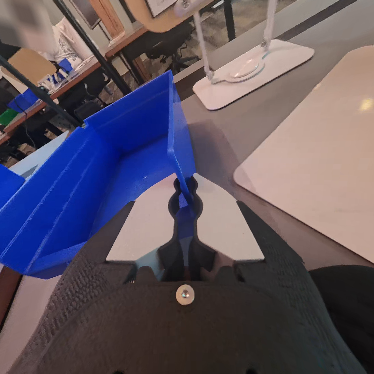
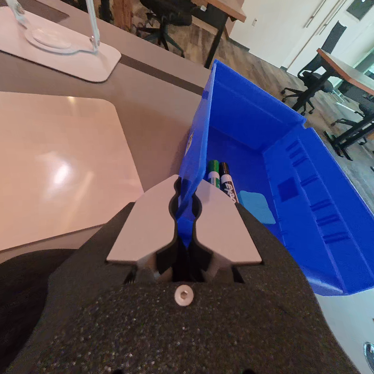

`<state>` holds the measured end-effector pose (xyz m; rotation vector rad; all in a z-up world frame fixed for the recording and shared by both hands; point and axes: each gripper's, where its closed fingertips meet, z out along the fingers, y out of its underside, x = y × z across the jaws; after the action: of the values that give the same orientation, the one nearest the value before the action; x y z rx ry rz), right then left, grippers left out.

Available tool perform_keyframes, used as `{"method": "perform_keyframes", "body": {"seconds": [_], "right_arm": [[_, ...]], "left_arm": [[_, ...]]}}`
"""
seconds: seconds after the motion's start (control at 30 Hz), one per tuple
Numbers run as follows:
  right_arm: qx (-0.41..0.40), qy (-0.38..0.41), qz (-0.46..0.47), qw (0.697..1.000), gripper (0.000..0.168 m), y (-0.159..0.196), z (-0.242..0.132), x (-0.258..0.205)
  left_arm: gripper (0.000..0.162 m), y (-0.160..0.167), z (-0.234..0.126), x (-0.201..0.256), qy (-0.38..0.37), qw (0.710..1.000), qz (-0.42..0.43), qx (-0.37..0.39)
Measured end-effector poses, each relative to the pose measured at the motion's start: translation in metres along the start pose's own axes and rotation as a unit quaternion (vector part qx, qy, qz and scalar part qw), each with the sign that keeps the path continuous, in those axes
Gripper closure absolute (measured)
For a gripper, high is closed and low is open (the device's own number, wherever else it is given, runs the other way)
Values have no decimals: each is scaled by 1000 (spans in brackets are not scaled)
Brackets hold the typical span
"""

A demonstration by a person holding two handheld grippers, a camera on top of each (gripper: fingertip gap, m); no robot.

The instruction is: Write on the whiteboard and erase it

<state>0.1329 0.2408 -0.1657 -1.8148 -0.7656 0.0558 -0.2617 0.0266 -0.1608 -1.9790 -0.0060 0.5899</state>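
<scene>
The left gripper (image 1: pixel 185 182) pinches the wall of a blue bin (image 1: pixel 129 131). The right gripper (image 2: pixel 187 182) pinches another bin's (image 2: pixel 253 113) wall, with markers (image 2: pixel 225 178) just beyond its fingertips.

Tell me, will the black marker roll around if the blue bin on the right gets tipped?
Probably. The black marker looks round and smooth, lying loose on the blue bin's slick floor. The green marker beside it may block rolling that way. The right gripper pinches the bin's wall, so a tilt seems possible.
</scene>
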Motion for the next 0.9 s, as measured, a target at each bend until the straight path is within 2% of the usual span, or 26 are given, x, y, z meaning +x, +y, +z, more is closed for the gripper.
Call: {"method": "perform_keyframes", "body": {"seconds": [0.43,0.77,0.9], "right_arm": [[51,-78,-31,995,159,-50,-13,-82],[41,-123,-95,987,159,-48,-11,-162],[42,-164,-91,981,156,-47,-12,-185]], "left_arm": [[152,-29,-11,77,72,996,42,42],[148,-27,-15,119,115,989,71,58],[147,-21,-14,128,133,987,76,50]]}}
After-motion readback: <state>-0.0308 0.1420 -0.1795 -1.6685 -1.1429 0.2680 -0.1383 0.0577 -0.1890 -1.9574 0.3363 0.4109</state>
